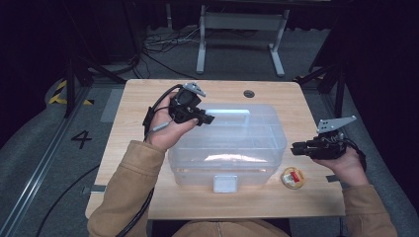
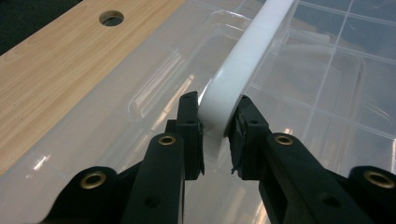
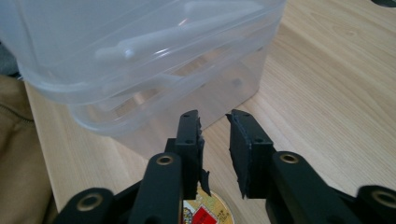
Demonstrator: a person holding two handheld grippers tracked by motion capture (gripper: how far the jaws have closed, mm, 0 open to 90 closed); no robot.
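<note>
- One clear plastic storage box (image 1: 232,148) sits mid-worktop (image 1: 148,197); one white handle (image 2: 243,65) on its lid
- Left tongs (image 2: 215,135) clamp that handle
- Right tongs (image 3: 215,149) narrow, empty, beside the box
- One round tin (image 1: 292,177) nearby

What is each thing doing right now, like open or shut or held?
Clear plastic storage box: lid on, front latch down.
White handle: raised, held.
Left gripper: fingers shut on the handle.
Right gripper: fingers apart, holding nothing.
Small round tin: lying flat on the table, untouched.
</note>
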